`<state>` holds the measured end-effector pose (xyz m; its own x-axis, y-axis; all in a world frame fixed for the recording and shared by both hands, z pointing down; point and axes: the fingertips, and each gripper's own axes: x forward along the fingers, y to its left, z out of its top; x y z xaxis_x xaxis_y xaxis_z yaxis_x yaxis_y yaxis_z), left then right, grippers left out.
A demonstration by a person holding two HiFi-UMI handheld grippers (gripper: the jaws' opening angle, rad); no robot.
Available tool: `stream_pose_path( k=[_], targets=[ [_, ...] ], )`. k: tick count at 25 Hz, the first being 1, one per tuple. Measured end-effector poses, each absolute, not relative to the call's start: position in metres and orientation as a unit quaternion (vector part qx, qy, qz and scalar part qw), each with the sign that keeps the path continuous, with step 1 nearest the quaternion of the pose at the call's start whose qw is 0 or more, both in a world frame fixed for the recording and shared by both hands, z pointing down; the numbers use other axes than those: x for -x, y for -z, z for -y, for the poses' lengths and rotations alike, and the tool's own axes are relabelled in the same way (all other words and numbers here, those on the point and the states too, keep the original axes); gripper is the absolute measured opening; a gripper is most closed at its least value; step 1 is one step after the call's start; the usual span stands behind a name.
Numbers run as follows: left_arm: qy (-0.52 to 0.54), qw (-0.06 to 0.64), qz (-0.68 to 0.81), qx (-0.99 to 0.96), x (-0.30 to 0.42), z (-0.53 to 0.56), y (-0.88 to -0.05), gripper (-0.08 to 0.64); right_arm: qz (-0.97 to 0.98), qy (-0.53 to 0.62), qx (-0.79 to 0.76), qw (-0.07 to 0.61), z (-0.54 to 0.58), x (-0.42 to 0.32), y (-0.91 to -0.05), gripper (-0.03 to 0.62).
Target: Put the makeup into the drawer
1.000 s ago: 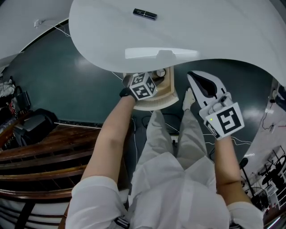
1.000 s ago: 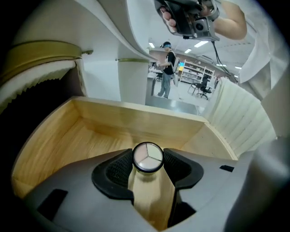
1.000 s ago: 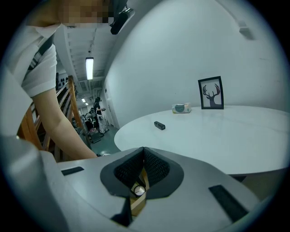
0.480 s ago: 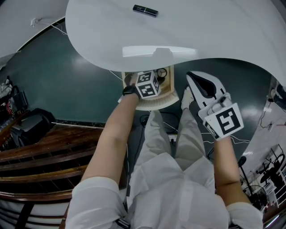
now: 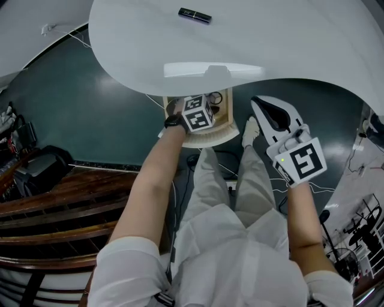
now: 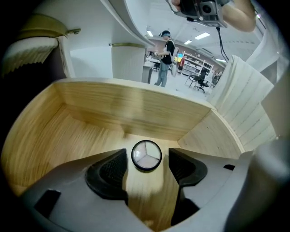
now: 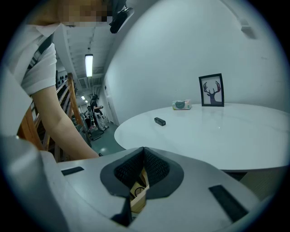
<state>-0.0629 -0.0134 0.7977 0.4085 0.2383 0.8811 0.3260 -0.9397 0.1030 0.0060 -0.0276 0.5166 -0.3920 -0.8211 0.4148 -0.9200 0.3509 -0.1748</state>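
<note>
A round black-rimmed makeup compact [image 6: 146, 155] lies flat on the floor of the open wooden drawer [image 6: 95, 113]. My left gripper [image 6: 147, 164] points steeply down into that drawer. Its jaws have just been opening, and the compact lies between the pads [image 6: 111, 168] with a gap on each side. In the head view the left gripper's marker cube [image 5: 198, 113] covers the drawer [image 5: 211, 135] under the table's edge. My right gripper [image 5: 258, 102] hangs to the right of the drawer, shut on nothing [image 7: 142, 152].
The round white table [image 5: 270, 36] overhangs the drawer. A small black makeup tube [image 5: 194, 17] [image 7: 159, 121] lies on it, with a framed deer picture [image 7: 212, 90] and a small box [image 7: 181, 104] at the far side. Dark green floor and wooden steps [image 5: 54, 198] lie left.
The left gripper has shifted slightly right and sunk deeper into the drawer. The right gripper has stayed where it was.
</note>
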Motion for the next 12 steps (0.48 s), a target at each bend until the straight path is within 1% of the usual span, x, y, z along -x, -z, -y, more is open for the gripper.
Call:
stream_pose_path(
  k=[10,12],
  targets=[
    [0.486,0.025,0.154,0.860,0.061,0.005,-0.742,0.291,0.812,-0.188,-0.533,0.143,0.023,0.000,-0.494,0.009],
    [0.474,0.021,0.144,0.868,0.063,0.007,-0.725,0.279,0.812,-0.186,-0.533,0.145,0.023,0.002,-0.488,0.009]
  ],
)
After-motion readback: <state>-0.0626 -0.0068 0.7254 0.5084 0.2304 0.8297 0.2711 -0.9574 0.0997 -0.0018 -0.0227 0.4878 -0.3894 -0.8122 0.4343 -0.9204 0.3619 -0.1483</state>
